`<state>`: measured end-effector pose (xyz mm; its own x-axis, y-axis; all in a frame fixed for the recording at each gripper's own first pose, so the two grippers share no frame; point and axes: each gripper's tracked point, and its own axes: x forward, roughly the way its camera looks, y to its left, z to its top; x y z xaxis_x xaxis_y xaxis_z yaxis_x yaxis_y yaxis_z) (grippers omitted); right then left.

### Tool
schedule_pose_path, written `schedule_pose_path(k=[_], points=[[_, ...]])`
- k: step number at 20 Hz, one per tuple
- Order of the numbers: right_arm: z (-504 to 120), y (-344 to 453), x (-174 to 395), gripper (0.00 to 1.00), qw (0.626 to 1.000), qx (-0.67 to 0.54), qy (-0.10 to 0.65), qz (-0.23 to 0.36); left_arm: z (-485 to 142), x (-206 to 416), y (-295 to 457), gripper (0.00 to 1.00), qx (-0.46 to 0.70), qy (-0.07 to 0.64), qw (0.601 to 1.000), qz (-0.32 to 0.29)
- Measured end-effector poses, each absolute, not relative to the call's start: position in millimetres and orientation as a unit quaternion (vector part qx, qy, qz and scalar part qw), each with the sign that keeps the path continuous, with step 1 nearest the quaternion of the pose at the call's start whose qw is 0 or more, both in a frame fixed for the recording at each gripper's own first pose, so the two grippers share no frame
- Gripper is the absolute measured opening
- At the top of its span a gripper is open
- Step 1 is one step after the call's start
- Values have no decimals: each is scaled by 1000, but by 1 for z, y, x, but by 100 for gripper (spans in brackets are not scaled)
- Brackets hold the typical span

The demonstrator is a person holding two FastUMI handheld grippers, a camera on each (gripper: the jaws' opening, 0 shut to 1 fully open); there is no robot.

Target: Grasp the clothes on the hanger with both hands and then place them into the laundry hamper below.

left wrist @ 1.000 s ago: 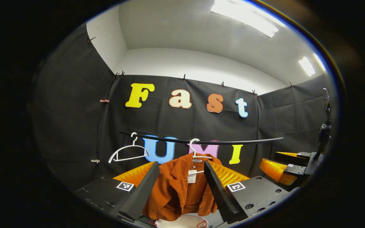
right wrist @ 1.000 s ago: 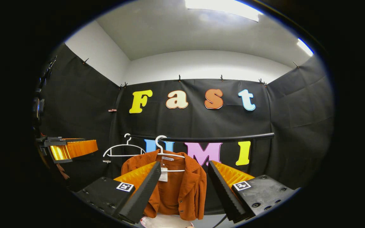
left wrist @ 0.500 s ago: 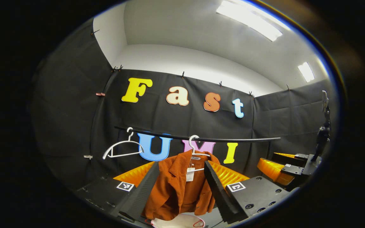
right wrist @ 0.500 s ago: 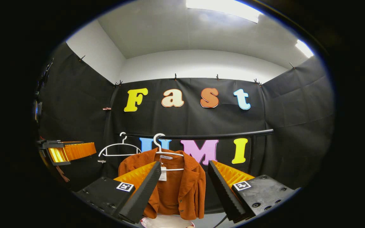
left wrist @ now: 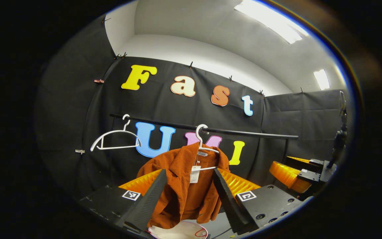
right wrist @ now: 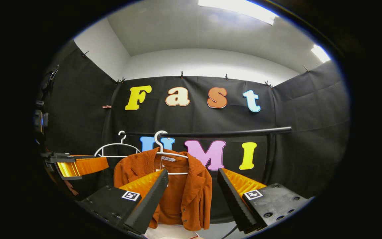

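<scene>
over the past second the rail and the orange jacket have climbed in the left gripper view and tilted, while in the right gripper view the jacket has slid a little leftward. the jacket hangs on a white hanger hooked over the rail; a second, bare hanger hangs farther along the rail to one side. below the jacket's hem, the pale rim of the laundry hamper peeks up. the left gripper is spread wide, its fingers framing the jacket from short of it, with nothing between them in a grip; the right gripper is likewise wide open and empty, lined up nearer the jacket's far edge than its collar.

the risk, judging from here: the jacket looks soft and loosely draped, so a pinch on one thin fold could slip, or a downward pull could drag the hanger off the rail with it. the paper tag at the collar could be caught instead of cloth.

black cloth lines the booth behind the rail, with a white wall and ceiling lights above it.
</scene>
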<state>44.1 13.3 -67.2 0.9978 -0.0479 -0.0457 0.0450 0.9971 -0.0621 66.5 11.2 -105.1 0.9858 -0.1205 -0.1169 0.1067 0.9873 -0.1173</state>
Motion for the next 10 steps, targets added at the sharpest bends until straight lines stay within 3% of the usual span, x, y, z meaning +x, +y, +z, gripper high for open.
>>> schedule_pose_path(k=[10], points=[[-167,-3,154,98,997,-25,44,63,-206,126,28,90,-87,88,991,49]])
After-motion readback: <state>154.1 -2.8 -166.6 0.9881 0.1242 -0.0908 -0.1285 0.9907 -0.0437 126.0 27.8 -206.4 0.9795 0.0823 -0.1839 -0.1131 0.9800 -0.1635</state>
